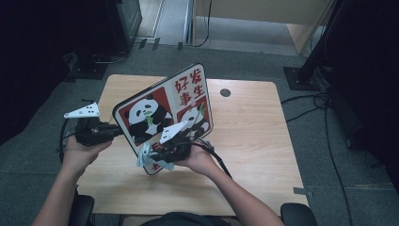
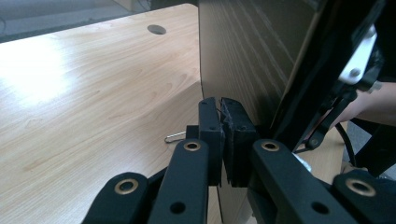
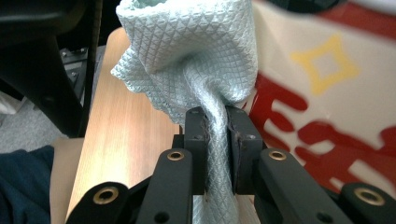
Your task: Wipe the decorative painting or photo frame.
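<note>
Holding the square panda-printed board with red Chinese characters (image 1: 162,113) tilted up at the centre of the high view, your left gripper (image 1: 113,131) has its jaws pinched on the board's left edge. Your right gripper (image 1: 162,153), just below centre, has its jaws clamped on a pale blue waffle-textured cloth (image 3: 187,60), which lies against the board's printed face above the light wooden tabletop (image 1: 254,136).
</note>
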The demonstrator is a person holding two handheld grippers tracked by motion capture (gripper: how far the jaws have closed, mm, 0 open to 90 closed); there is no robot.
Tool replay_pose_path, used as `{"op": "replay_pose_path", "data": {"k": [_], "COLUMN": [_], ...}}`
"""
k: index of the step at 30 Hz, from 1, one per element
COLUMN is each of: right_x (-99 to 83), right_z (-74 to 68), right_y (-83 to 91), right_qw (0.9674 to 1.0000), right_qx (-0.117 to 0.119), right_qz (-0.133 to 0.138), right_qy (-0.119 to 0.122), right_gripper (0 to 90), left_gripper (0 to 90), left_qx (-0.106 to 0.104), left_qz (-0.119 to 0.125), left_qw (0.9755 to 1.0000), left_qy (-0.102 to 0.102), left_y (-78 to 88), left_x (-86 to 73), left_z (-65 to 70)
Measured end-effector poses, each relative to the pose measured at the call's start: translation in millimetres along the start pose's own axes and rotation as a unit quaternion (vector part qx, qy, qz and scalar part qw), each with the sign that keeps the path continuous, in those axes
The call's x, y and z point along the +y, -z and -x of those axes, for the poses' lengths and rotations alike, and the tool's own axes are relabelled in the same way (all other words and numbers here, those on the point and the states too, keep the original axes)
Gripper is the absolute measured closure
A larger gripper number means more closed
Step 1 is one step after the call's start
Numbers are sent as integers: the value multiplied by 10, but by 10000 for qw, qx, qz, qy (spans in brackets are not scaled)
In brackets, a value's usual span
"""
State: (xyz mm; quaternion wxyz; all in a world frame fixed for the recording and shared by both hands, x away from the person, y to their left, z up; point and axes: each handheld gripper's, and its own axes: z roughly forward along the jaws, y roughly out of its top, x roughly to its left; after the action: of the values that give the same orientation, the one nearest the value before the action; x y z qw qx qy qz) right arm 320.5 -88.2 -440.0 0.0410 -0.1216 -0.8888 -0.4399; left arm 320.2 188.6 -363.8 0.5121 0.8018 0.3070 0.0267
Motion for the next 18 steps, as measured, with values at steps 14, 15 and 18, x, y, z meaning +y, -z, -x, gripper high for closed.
{"op": "replay_pose_path", "data": {"k": [14,15,18], "right_x": [-348,-373,-445], "right_z": [45,44,53], "right_y": [-171,-182,-222], "right_qw": [9998,9998,9996], "right_qx": [157,178,186], "right_qz": [-71,-87,-173], "right_qy": [-60,-97,-153], "right_gripper": [804,804,804], "left_gripper": [868,866,866], "left_qx": [14,19,21], "left_qz": [14,16,17], "left_qw": [10000,10000,10000], "left_qy": [26,30,34], "left_y": [0,0,0], "left_x": [-3,-3,-3], "left_z": [-7,-8,-10]}}
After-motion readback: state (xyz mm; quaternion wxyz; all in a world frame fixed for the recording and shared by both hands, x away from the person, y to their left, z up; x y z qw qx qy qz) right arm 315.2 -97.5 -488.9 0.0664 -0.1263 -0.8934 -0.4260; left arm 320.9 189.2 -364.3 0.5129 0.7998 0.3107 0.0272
